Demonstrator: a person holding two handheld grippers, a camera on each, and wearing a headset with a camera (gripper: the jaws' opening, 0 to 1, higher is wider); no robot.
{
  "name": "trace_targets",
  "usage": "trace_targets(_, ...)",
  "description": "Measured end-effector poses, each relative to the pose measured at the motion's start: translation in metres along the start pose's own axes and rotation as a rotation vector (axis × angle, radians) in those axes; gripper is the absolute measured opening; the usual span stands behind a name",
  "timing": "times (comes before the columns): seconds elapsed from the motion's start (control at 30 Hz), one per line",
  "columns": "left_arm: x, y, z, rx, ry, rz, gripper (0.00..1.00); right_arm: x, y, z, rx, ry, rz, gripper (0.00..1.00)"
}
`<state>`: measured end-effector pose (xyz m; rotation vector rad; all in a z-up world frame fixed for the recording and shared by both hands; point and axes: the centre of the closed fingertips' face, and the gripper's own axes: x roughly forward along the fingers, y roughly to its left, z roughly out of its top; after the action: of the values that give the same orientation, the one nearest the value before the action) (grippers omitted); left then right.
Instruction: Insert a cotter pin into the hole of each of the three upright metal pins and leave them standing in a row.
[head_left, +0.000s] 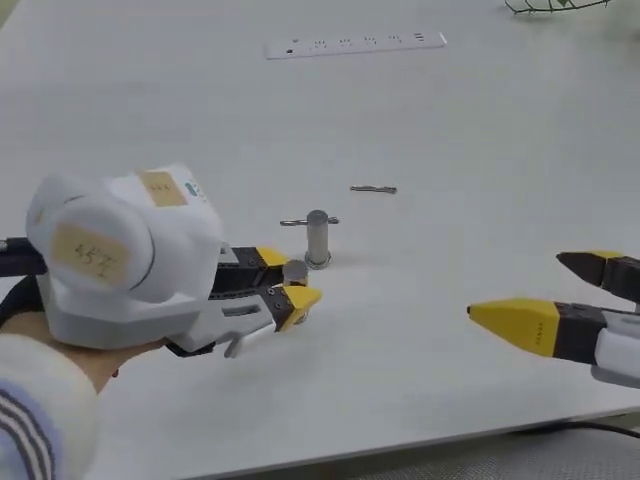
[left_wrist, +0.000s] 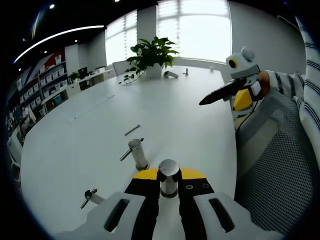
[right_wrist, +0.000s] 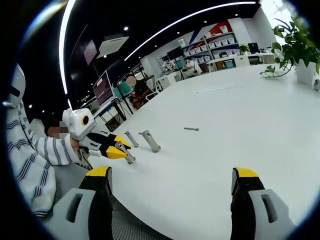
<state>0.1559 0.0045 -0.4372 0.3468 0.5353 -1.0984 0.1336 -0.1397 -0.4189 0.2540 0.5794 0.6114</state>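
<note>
Centrally on the white bench (head_left: 450, 130) stands an upright metal pin (head_left: 318, 240) with a cotter pin (head_left: 298, 222) pushed crosswise through the hole near its top; call it the standing pin. Just in front of the standing pin, on the person's side, the left tongs (head_left: 297, 280) are closed on a second metal pin (left_wrist: 169, 177). Their yellow-tipped jaws press its shaft from both sides, and its flat round head rises above them, roughly upright. A loose cotter pin (head_left: 373, 189) lies flat on the bench a little beyond the standing pin and to its right, touching nothing.

In the left gripper view a third metal pin (left_wrist: 93, 196) sits to the left of the standing pin, with a cotter pin (left_wrist: 86, 198) through its end. Whether it stands or lies cannot be told.

The right tongs (head_left: 515, 287) hover well to the right of the standing pin, jaws spread wide with nothing between them. A white power strip (head_left: 355, 44) lies far beyond the standing pin, and a potted plant (left_wrist: 152, 52) stands at the far end of the bench.
</note>
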Motion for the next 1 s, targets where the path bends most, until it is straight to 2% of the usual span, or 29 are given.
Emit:
trace_targets(0.4, 0.006, -0.001, -0.004, -0.016, -0.007, 0.001, 0.09, 0.001, 0.001, -0.002, 0.0, 0.009, 0.003, 0.98)
trace_targets(1.0, 0.009, -0.006, -0.013, -0.013, 0.005, 0.004, 0.09, 0.002, 0.001, -0.002, 0.0, 0.016, 0.007, 0.97)
